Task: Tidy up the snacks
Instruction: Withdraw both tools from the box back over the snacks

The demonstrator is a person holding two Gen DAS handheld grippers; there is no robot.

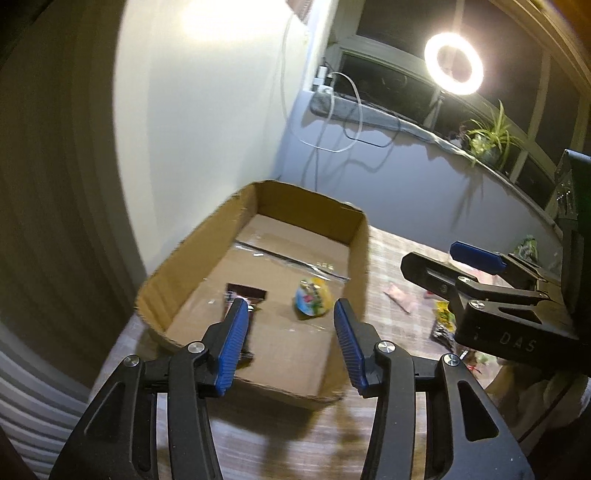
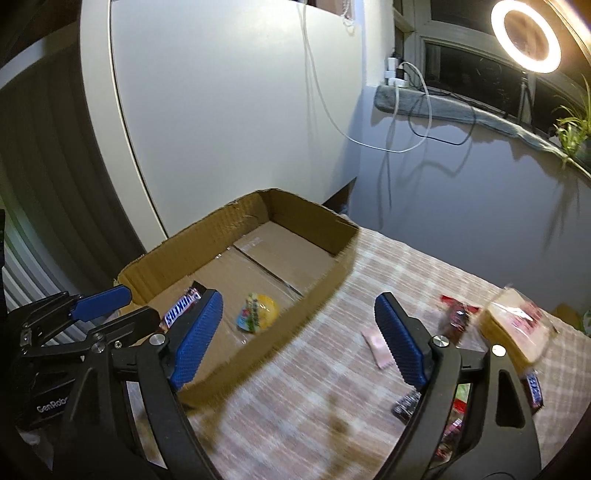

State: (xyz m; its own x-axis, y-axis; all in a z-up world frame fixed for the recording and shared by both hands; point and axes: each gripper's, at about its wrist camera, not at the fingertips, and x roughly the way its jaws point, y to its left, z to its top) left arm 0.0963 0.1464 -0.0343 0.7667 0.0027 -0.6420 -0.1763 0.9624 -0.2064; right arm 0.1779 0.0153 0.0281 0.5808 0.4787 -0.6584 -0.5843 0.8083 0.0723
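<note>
Left gripper [image 1: 288, 308] parted over cardboard box [image 1: 364, 258] rim

Room dim, windows dark. Sole strong source: ring light [image 1: 453, 63], upper right in both views, flaring with a warm halo. Reflected glare patch on the white wall panel [image 1: 207, 22] in the left view. Cable shadows fall long across the grey wall [image 2: 461, 192]. Fisheye bending heavy at the edges; corners vignetted black. Motion blur smears the cardboard box [image 2: 325, 291] rim and the counter [image 2: 295, 406] pattern.
</note>
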